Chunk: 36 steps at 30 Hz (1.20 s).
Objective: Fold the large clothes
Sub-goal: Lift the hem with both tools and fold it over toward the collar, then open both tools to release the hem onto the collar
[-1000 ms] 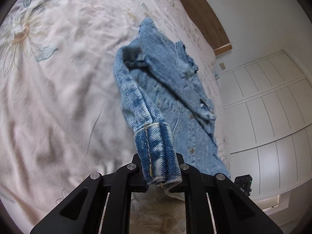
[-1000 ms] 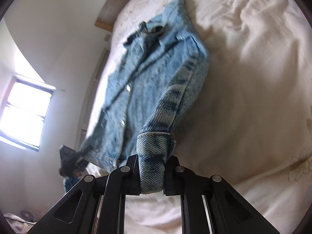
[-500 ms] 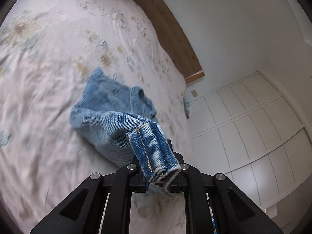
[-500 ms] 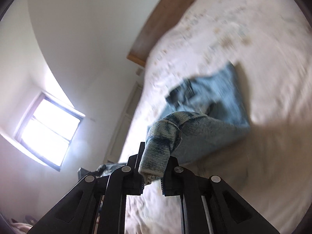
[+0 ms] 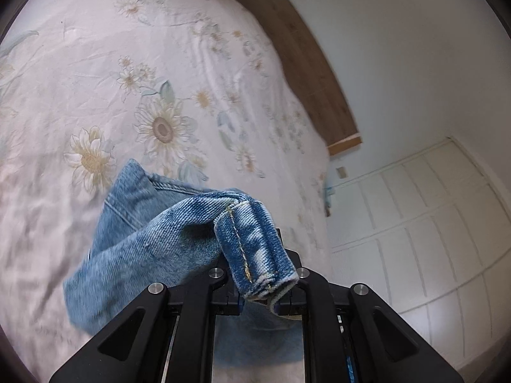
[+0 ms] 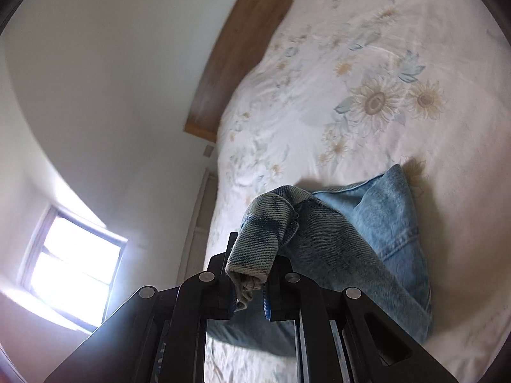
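- left gripper (image 5: 260,282) pinches a rolled sleeve cuff (image 5: 255,249) of the denim jacket (image 5: 140,255).
- right gripper (image 6: 250,282) is clamped on the other cuff (image 6: 258,239).
- the jacket's body is bunched just past both grippers, sagging onto the floral bedspread (image 5: 127,79).
- beyond the bed: wooden headboard (image 5: 306,63), white panelled doors (image 5: 415,223), a bright window (image 6: 73,265).

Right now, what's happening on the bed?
A person is folding a denim jacket on a floral bedspread with two handheld grippers. The left gripper has its jaws shut on one sleeve cuff; the right gripper is clamped on the other sleeve cuff. Both cuffs are lifted, while the jacket's body lies bunched on the bedspread.
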Available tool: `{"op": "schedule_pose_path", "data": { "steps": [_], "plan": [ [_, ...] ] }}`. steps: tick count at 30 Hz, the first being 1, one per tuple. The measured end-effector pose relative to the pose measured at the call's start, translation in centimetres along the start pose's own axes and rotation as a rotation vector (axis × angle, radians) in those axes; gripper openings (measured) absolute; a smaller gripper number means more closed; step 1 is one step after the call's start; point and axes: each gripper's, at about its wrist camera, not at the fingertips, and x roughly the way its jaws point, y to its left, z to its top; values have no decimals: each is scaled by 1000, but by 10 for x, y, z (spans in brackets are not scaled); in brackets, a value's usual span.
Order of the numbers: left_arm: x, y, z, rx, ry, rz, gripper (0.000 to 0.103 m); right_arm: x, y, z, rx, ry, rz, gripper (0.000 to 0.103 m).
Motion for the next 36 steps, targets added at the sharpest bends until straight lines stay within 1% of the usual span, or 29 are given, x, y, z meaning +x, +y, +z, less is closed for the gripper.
{"op": "schedule_pose_path", "data": {
  "steps": [3, 5, 7, 9, 10, 11, 13, 15, 17, 18, 19, 21, 22, 24, 26, 30, 32, 33, 34, 35, 36],
  "plan": [
    [42, 22, 18, -4, 34, 79, 10, 37, -24, 17, 31, 11, -77, 12],
    [66, 37, 23, -5, 58, 114, 10, 54, -39, 23, 52, 23, -117, 12],
    [86, 51, 23, -12, 77, 147, 10, 74, -61, 30, 84, 34, -173, 12],
    [102, 65, 23, -27, 98, 175, 12, 88, -79, 34, 125, 35, -202, 14],
    [109, 75, 23, -52, 107, 179, 14, 92, -86, 34, 137, 36, -212, 15],
    [114, 86, 22, -92, 116, 172, 17, 97, -91, 35, 147, 39, -223, 16],
    [116, 103, 21, -151, 122, 140, 31, 106, -106, 35, 180, 41, -245, 20],
    [114, 112, 22, -171, 112, 101, 35, 111, -116, 34, 207, 40, -234, 35],
    [109, 118, 22, -190, 103, 53, 39, 114, -119, 34, 216, 32, -222, 39],
    [105, 118, 22, -191, 99, 32, 43, 114, -120, 35, 221, 31, -220, 41],
    [102, 115, 22, -186, 95, 19, 49, 114, -120, 35, 224, 29, -218, 42],
    [91, 108, 24, -159, 82, 13, 53, 114, -117, 37, 223, 36, -214, 46],
    [85, 105, 27, -145, 76, 23, 53, 113, -115, 38, 225, 36, -217, 46],
    [71, 98, 34, -136, 60, 40, 53, 108, -110, 41, 232, 24, -216, 55],
    [51, 87, 40, -111, 43, 60, 53, 96, -103, 46, 253, 16, -223, 61],
    [11, 49, 40, 1, 30, 126, 53, 68, -79, 52, 234, -2, -231, 61],
    [-5, 31, 36, 46, 25, 155, 53, 53, -59, 51, 189, 0, -240, 61],
    [-3, 19, 35, 63, 23, 172, 53, 47, -49, 50, 162, 6, -245, 61],
    [-10, 11, 32, 88, 17, 190, 54, 41, -34, 48, 120, 19, -251, 61],
    [-14, 2, 29, 115, 12, 204, 55, 39, -25, 45, 97, 27, -254, 61],
    [-20, -7, 24, 152, 9, 222, 59, 34, -13, 39, 59, 41, -256, 61]
  ]
}}
